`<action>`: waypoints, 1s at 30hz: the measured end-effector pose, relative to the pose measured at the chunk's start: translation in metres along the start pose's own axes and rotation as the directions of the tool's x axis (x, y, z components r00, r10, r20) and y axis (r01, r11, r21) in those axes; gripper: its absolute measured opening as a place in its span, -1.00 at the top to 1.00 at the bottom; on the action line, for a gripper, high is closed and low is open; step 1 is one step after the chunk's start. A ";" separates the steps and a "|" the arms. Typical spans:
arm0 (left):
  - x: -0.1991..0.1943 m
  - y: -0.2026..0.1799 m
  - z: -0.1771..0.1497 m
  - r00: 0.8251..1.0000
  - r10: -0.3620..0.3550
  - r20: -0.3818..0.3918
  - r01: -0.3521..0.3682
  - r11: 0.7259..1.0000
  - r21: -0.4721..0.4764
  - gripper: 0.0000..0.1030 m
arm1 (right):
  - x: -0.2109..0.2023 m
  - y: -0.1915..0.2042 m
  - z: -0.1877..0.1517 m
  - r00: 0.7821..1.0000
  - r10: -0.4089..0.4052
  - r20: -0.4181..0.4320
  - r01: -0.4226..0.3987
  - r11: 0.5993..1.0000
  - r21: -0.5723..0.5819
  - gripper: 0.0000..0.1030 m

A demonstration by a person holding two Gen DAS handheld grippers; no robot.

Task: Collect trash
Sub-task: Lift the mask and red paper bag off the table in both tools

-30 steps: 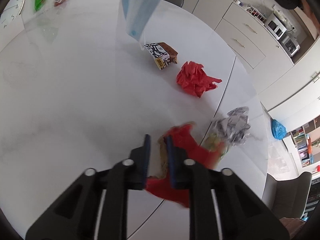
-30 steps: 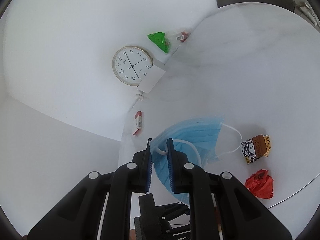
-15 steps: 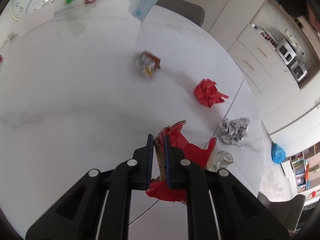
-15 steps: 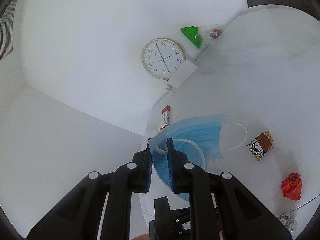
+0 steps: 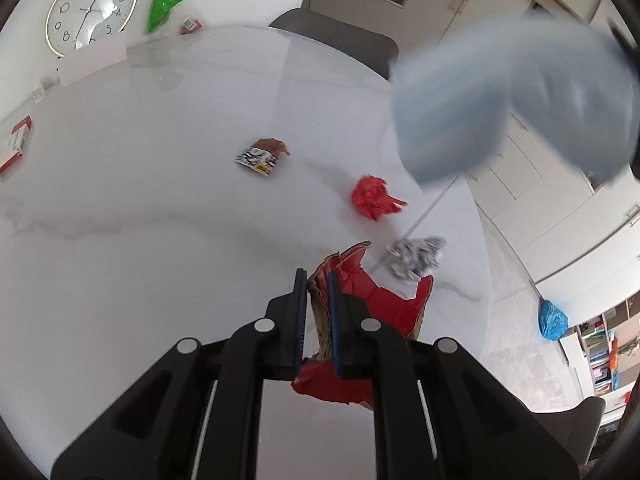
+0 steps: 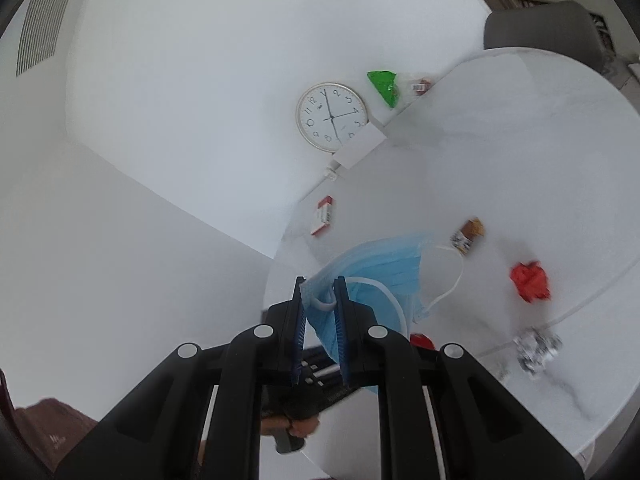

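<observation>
1. Already, both grippers are carrying trash: the left gripper [image 5: 317,312] is clamping a torn red cardboard piece [image 5: 372,300], its jaws closed on the brown torn edge, with the rest hanging below and to the right of them.
2. The right gripper [image 6: 320,312] is pinching a blue face mask [image 6: 376,272] by one corner, the mask draping down and right, its ear loops dangling free.
3. No bin is showing in either view, so I cannot tell which way the drop-off lies.
4. On the white table [image 5: 160,208], a crumpled red paper [image 5: 374,197], a crumpled newspaper ball [image 5: 416,258] and a small printed carton [image 5: 262,156] are waiting.
5. The newspaper ball is lying nearest the left jaws, just ahead and to their right.
</observation>
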State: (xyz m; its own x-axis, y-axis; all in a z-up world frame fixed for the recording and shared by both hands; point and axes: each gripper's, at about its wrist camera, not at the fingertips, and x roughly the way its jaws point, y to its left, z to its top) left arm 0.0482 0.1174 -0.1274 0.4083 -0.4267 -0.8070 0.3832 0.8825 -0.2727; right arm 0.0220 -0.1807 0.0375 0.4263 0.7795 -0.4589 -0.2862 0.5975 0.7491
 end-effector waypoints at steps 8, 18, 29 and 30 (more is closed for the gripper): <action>-0.023 -0.064 -0.032 0.998 -0.049 -0.046 0.052 0.997 0.050 0.80 | -0.116 -0.016 -0.121 0.952 -0.306 -0.013 0.307 0.950 0.053 0.72; -0.008 -0.110 -0.049 0.994 -0.055 -0.095 0.061 0.996 0.060 0.80 | -0.106 -0.091 -0.203 0.890 -0.435 -0.134 0.451 0.884 0.124 0.66; -0.024 -0.081 -0.062 0.997 0.030 -0.072 -0.031 1.000 -0.008 0.80 | 0.006 -0.100 -0.170 0.831 -0.543 -0.123 0.524 0.837 -0.160 -0.64; -0.025 -0.075 -0.063 0.997 0.034 -0.070 -0.035 0.999 -0.019 0.80 | 0.017 -0.102 -0.168 0.827 -0.547 -0.130 0.524 0.833 -0.175 -0.69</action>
State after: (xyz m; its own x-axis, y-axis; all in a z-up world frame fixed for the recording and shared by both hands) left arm -0.0432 0.0741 -0.1195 0.3621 -0.3814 -0.8505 0.3530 0.9006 -0.2537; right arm -0.0853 -0.1969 -0.1270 0.3977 0.3420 -0.8514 -0.1652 0.9395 0.3002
